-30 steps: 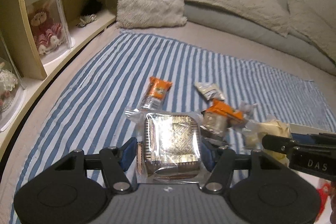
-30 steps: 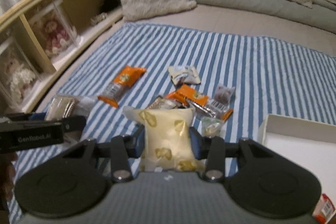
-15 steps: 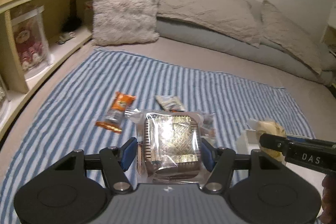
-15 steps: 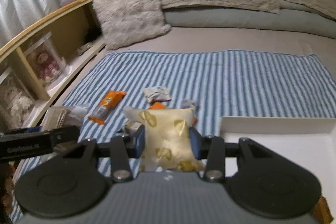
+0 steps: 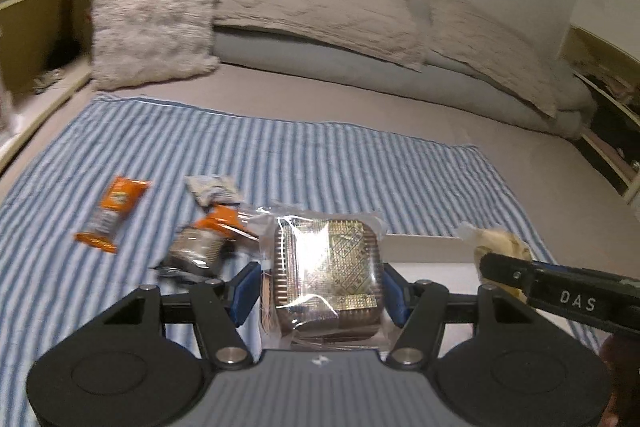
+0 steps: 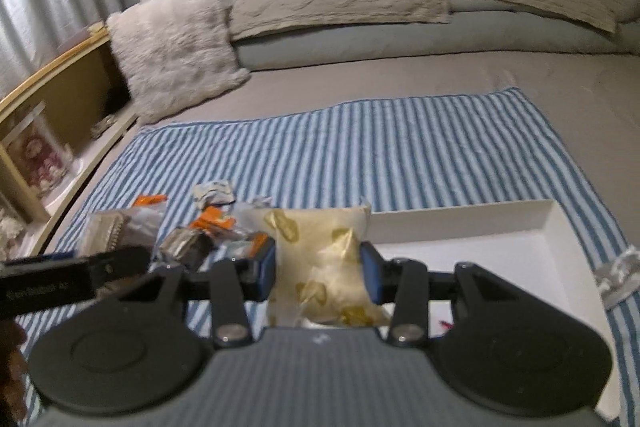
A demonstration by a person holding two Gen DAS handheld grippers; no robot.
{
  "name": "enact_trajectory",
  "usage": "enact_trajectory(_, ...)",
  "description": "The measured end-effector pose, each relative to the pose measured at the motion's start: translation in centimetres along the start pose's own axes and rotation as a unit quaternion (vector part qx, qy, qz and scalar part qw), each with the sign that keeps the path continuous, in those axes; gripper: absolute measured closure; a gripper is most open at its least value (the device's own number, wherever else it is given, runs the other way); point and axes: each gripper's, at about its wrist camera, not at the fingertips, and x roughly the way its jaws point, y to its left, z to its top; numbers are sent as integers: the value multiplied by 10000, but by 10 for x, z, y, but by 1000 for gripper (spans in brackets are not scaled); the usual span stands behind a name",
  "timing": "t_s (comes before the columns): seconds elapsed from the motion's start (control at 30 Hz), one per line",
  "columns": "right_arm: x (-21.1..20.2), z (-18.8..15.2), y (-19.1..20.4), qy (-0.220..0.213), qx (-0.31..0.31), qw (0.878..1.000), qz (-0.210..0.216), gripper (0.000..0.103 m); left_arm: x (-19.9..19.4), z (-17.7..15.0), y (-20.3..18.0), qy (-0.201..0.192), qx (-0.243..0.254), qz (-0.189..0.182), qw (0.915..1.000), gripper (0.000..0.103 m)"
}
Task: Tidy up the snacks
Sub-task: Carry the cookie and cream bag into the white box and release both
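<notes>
Both grippers loaded, above the striped blanket (image 5: pixel 360 163).

Left gripper (image 5: pixel 324 285) clamped on a clear-wrapped gold-patterned packet (image 5: pixel 326 267). Right gripper (image 6: pixel 318 267) clamped on a cream pouch with gold prints (image 6: pixel 320 255). White tray (image 6: pixel 560 227) lies at 3 o'clock of the pouch on the blanket's right end. Loose snacks at 9–10 o'clock: orange bar (image 5: pixel 110 213), small pile of wrappers (image 5: pixel 208 231).

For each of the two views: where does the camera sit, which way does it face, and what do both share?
Left wrist: behind the left gripper, facing the pillows; fingers clamp a clear-wrapped snack.
Right wrist: behind the right gripper, facing likewise; fingers clamp a cream packet by the white tray.
Shared: striped cloth, loose snacks.
</notes>
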Motion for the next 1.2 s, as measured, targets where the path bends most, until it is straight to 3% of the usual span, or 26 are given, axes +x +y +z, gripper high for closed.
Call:
enact_trajectory(0.27,-7,-5,-39,-18,264,9993,-273,54,24,-4,-39,169,73,-419,9990,39)
enact_trajectory(0.63,4,-18,-87,240,577,9957,-689,54,74,-12,-76,728,-56,-871,9935,39)
enact_trajectory(1.0,44,-19,-117,553,727,9900,-1077,54,126,-21,-89,1341,-85,-805,9876,39)
enact_trajectory(1.2,61,-20,-134,715,877,9857,-1250,54,146,-19,-85,1359,-215,-724,9878,39)
